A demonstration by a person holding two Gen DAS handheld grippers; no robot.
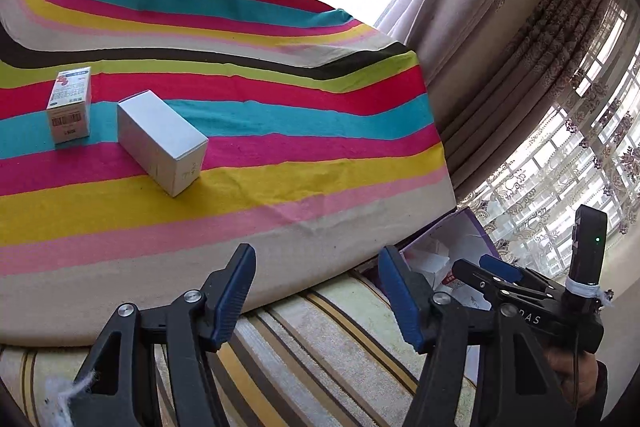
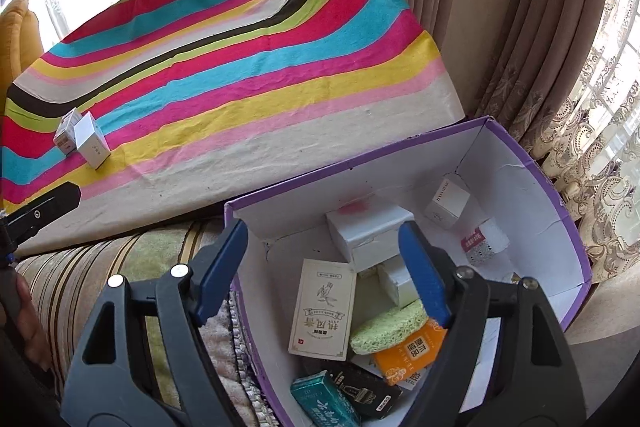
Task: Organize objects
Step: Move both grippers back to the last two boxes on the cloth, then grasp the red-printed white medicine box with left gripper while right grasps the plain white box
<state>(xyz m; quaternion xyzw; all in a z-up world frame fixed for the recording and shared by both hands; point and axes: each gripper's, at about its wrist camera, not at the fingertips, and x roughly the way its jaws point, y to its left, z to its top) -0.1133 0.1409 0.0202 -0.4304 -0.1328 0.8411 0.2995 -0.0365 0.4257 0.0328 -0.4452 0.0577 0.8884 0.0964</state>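
Right wrist view shows the big striped cloth (image 2: 248, 99) spread flat so things can sit on it, and just beside its near edge the purple box (image 2: 560, 227) stands open, because that is where the small packs are being gathered. The right gripper (image 2: 324, 273) hangs over the box with its fingers wide and nothing between them. The left gripper (image 1: 316, 297) is wide and empty too, pointing toward the plain white box (image 1: 160, 143) and the printed little box (image 1: 70, 107), which wait close together on the cloth, well apart from the purple box.
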